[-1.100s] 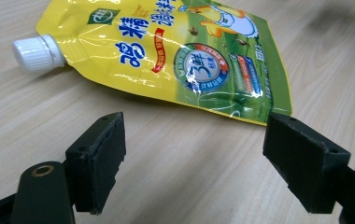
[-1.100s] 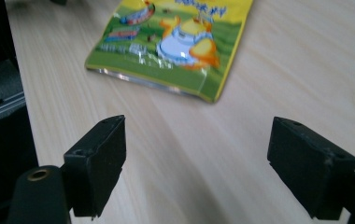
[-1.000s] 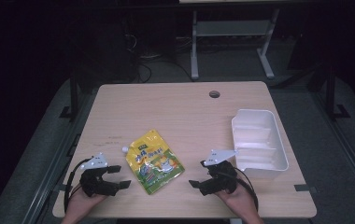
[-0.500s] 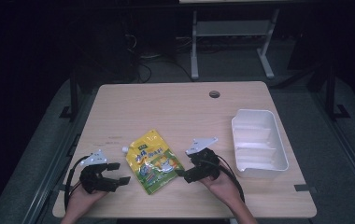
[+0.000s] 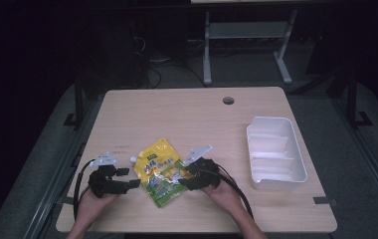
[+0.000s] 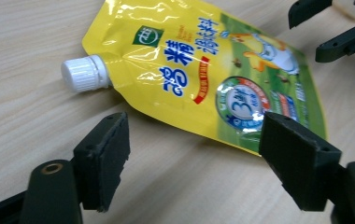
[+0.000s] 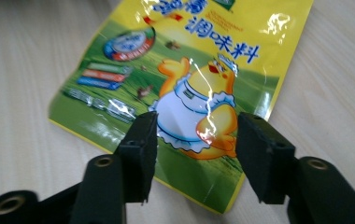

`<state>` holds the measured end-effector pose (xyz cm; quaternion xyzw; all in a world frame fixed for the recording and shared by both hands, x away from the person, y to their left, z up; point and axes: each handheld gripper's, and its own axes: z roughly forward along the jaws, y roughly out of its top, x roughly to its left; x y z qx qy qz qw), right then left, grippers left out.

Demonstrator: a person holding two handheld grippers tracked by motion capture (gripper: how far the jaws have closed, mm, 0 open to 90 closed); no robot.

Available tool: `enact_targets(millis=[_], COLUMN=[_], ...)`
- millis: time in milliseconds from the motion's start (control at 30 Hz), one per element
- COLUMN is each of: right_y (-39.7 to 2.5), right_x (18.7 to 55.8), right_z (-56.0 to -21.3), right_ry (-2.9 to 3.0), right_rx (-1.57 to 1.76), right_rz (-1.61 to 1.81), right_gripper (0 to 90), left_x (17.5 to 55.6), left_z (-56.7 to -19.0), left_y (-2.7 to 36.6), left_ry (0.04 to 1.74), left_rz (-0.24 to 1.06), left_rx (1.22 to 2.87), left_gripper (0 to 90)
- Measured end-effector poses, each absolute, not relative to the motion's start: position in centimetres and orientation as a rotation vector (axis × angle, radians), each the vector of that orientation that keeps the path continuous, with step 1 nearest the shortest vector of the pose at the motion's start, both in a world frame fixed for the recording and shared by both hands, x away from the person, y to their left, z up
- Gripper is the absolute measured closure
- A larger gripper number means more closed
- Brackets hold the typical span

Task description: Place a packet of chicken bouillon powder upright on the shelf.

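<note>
Yellow foil pouch (image 5: 161, 173) with a white screw cap (image 6: 84, 73) lies flat on the wooden desk (image 5: 187, 119), near the front edge and between the two hands. From where I stand, the right claw (image 7: 193, 154) is the one doing the work: its jaws are spread and straddle the pouch's lower corner, over the cartoon chick, not yet pinching anything. The left claw (image 6: 192, 158) waits just beside the opposite long edge, jaws also spread wide, with the cap off to one side of it. A white tray (image 5: 275, 152) sits well apart at the right side of the desk, and I'd guess the pouch is meant for it.

To do the grab well, I'd say the right claw should drop low enough for one jaw to slip under the flat edge, then bite on the sealed rim rather than the slippery bulging middle. The foil looks glossy, so a shallow nip could slide off; the left claw could steady the far edge if the pouch skates
</note>
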<state>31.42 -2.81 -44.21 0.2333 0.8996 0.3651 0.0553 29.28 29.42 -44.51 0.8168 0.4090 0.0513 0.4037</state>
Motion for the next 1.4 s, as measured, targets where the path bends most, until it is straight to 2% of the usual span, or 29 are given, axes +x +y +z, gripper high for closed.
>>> enact_targets(millis=[167,533,800,1000,1033,1067,1167,1400], right_y=[-2.5,-2.7,-2.7,-2.7,-2.7,-2.7,-2.7,-2.8], right_x=[31.6,31.6,31.6,31.5,31.5,31.5,31.4,31.5], right_z=[-45.1,-45.4,-45.5,-45.7,-45.7,-45.7,-45.8,-46.0], right_ry=[2.748,2.744,2.739,2.728,2.725,2.725,2.72,2.728], right_rx=[0.699,0.714,0.706,0.697,0.698,0.698,0.712,0.762], right_rz=[1.05,1.067,1.073,1.074,1.079,1.079,1.08,1.096], right_gripper=[54.1,54.5,53.9,52.4,52.1,52.1,49.8,39.2], left_x=[30.5,31.7,32.9,33.4,33.4,33.4,33.3,32.9], left_z=[-44.8,-45.5,-46.0,-46.0,-46.0,-46.0,-45.9,-45.6], left_y=[28.8,28.6,28.5,27.8,27.9,27.9,27.8,28.1], left_ry=[1.09,1.154,1.157,1.144,1.138,1.13,1.1,1.068], left_rz=[0.115,0.048,-0.03,-0.052,-0.066,-0.081,-0.096,-0.113], left_rx=[2.087,2.07,2.03,2.028,2.021,2.011,1.995,1.966], left_gripper=[26.6,28.6,37.6,50.9,59.0,59.0,73.4,80.9])
